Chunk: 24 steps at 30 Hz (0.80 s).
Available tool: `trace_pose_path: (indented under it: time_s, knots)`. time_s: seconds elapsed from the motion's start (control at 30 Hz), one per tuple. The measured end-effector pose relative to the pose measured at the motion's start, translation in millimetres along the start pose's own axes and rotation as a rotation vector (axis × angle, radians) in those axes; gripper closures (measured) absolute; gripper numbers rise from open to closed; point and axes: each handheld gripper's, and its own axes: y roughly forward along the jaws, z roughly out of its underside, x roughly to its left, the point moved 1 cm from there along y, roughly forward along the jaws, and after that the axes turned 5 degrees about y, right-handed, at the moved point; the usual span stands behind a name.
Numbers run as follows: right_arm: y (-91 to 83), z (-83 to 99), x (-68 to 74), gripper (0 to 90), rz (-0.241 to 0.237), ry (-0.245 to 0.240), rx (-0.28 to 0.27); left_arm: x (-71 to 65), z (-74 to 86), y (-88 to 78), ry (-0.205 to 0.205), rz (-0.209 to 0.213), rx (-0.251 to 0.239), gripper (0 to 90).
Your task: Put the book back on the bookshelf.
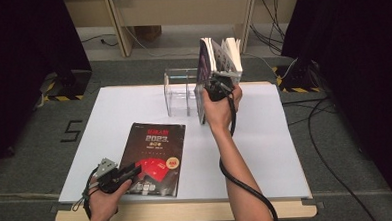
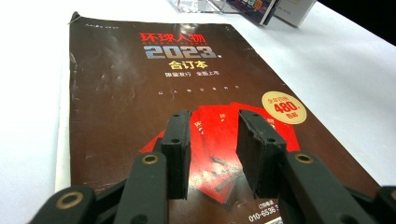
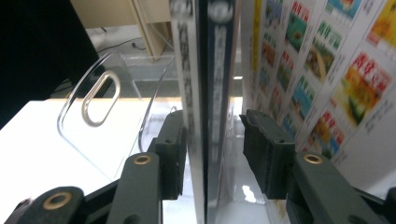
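Right hand-held gripper (image 3: 212, 154) is up at the clear acrylic rack (image 1: 179, 93), jaws parted around the lower edge of an upright dark book (image 3: 205, 93); the left pad sits against the cover while the right pad stands off it, so the grip looks slack, likely because the rack now carries the weight. Just right of that book in the rack, a second volume with colourful picture tiles (image 3: 327, 79) fans open, leaning for support. Well in front of the rack, the left hand-held gripper (image 2: 212, 144) hovers low with jaws apart and empty over the near edge of the dark 2023 magazine (image 2: 187, 93), lying flat on the white desk (image 1: 266, 152), seemingly lined up for a pickup.
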Motion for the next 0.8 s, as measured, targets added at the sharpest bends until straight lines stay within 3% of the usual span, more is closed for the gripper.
trace_pose_path:
  time_s: [0.37, 0.8]
  knots:
    - [-14.3, 14.2, 0.3, 59.3, -0.021, -0.034, 0.012, 1.6, -1.0, -1.3, -0.002, -0.008, -0.006, 63.6]
    - [-28.7, 28.0, -6.9, 58.1, -0.049, -0.039, 0.057, 7.6, -2.2, -1.6, -0.012, -0.033, -0.005, 62.2]
